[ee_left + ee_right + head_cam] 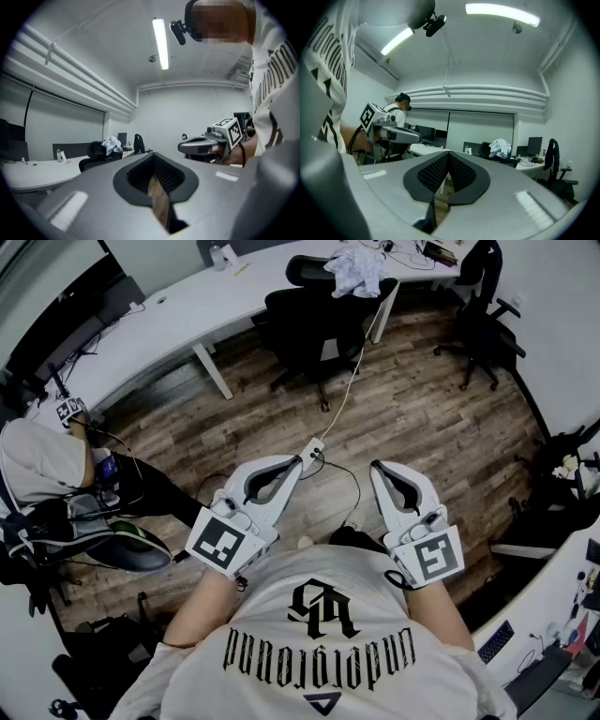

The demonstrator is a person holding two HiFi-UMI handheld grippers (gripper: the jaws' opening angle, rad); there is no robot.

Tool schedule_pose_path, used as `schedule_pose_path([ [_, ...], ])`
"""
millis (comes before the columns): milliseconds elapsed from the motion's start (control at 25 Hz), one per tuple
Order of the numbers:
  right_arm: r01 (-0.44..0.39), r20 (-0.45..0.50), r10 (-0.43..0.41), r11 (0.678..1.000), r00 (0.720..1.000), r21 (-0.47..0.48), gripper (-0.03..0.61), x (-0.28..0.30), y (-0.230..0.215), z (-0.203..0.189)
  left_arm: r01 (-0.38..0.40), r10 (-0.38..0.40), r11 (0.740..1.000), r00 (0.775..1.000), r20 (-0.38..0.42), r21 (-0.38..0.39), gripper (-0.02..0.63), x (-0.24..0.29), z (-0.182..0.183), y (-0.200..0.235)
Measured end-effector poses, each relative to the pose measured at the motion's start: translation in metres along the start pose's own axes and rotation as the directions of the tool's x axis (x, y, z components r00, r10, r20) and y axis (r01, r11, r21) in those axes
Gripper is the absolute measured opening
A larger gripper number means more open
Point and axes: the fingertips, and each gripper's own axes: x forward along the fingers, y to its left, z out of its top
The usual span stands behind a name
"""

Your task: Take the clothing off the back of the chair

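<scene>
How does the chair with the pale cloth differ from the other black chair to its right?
The middle chair has pale clothing draped over its back; the right chair has none. The middle chair stands at the desk's middle, the right chair at its end. Both are black, on wheels.

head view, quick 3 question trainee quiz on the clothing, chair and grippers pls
1. True or false: the clothing hangs on the back of a black chair beside the white desk.
2. Pick one. The left gripper and right gripper are: A) both shut and empty; B) both wide open; C) the left one shut on the clothing.
3. Short answer: is either gripper touching the clothing?

Key: 1 true; 2 A; 3 no, both are held near the person's body, across the wooden floor from the chair.
</scene>
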Motion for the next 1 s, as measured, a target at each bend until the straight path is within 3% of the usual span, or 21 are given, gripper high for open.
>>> schedule_pose_path([
  [240, -0.002, 0.039, 0.003, 1.000, 0.999, -0.025, 0.005, -0.001, -0.034, -0.003, -0.006, 0.005, 0.999, 0.999, -0.034, -0.035, 0.051, 0.033, -0.006, -0.004],
  [320, -0.004, 0.039, 0.005, 1.000, 0.999, -0.023, 0.005, 0.000, -0.047, -0.007, -0.008, 0.007, 1.000, 0.999, -0.031, -0.016, 0.051, 0.044, -0.008, -0.002],
  [640, -0.015, 0.034, 0.014, 1.000, 0.999, 0.004, 0.005, 0.015, -0.126, -0.019, -0.027, 0.025, 0.999, 0.998, -0.065, -0.029, 0.050, 0.120, -0.007, 0.016],
  [1000, -0.052, -0.020, 0.052, 0.998, 0.998, 0.029, 0.005, 0.001, -0.207, -0.041, -0.051, 0.049, 0.999, 0.995, -0.082, -0.012, 0.051, 0.205, -0.009, 0.009],
])
